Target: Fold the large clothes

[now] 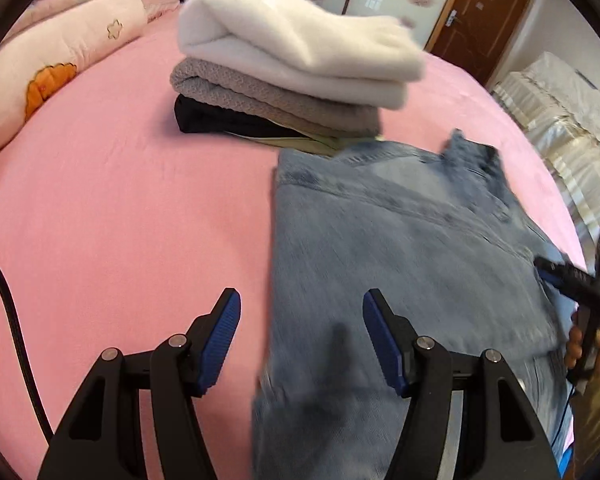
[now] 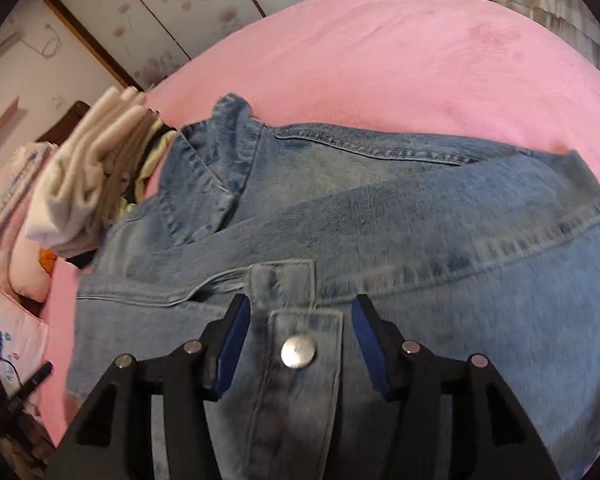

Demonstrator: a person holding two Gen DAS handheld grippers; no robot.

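Observation:
A light blue denim jacket [image 1: 400,240] lies partly folded on the pink bed [image 1: 119,200]. My left gripper [image 1: 302,308] is open and empty above the jacket's left edge. It holds nothing. My right gripper [image 2: 297,312] is open over the jacket [image 2: 380,220], just above a cuff with a metal snap button [image 2: 298,352]. The jaws straddle the cuff without closing on it. The right gripper also shows at the right edge of the left wrist view [image 1: 572,276], over the jacket's right side.
A stack of folded clothes [image 1: 291,60], white on grey on black, sits on the bed beyond the jacket. It also shows in the right wrist view [image 2: 99,168]. Pink pillows [image 1: 51,64] lie at the far left. A brown door [image 1: 484,20] stands behind.

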